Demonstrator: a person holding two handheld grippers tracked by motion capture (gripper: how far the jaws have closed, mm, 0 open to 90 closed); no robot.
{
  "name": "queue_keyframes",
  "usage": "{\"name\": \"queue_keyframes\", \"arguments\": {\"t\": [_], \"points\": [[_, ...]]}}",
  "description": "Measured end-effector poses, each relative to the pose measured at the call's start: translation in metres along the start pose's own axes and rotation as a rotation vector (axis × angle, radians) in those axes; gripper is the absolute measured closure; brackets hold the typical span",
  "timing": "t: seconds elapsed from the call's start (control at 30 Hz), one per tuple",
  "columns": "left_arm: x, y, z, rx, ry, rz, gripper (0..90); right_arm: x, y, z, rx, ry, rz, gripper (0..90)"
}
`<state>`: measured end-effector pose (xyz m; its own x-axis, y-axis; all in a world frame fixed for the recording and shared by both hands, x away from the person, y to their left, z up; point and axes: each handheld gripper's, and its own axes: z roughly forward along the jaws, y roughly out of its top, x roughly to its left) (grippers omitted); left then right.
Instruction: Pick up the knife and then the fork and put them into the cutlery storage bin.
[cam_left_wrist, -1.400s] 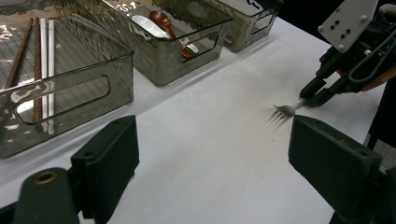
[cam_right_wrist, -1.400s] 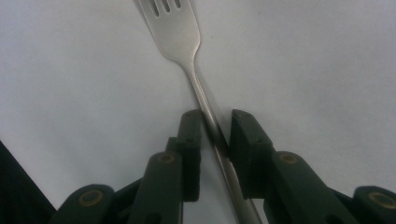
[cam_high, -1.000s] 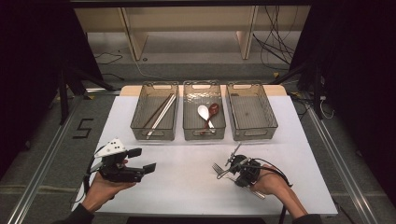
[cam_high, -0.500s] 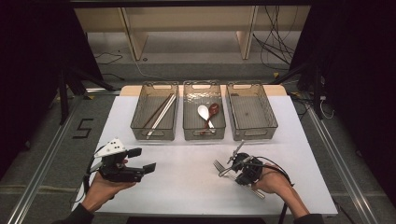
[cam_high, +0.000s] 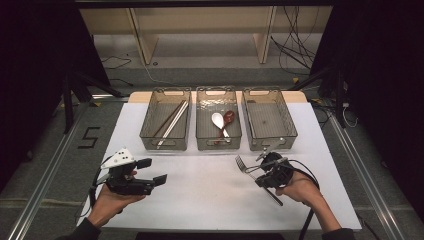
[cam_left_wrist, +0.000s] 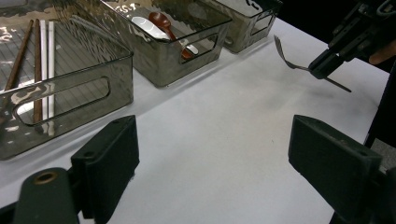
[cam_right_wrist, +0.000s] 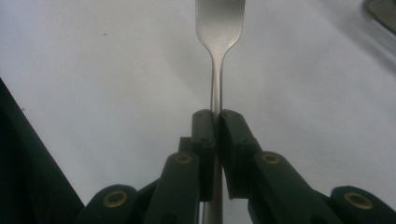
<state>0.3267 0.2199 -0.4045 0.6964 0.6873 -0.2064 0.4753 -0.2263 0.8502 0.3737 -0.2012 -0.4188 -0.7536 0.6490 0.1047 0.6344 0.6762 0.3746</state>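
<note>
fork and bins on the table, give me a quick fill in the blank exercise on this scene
1. The right gripper is shut on the handle of a metal ____.
2. The chopsticks lie in the ____ of the three bins as the high view shows them.
3. The white spoon and the red spoon share the ____ bin.
4. The jaws of the left gripper stand ____, with nothing between them.

Missing words: fork; left; middle; open
</note>
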Motion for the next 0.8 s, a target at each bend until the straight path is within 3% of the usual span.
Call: {"name": "queue_keyframes", "arguments": {"t": [0.5,0.8], "points": [[0.000,0.000,0.000,0.000,0.001,0.002,15.6,-0.019,-0.007,-0.027,-0.144,-0.049,0.071,84.9],[0.000,0.000,0.000,0.000,0.002,0.001,15.6,-0.029,-0.009,-0.036,-0.204,-0.083,0.117,84.9]]}}
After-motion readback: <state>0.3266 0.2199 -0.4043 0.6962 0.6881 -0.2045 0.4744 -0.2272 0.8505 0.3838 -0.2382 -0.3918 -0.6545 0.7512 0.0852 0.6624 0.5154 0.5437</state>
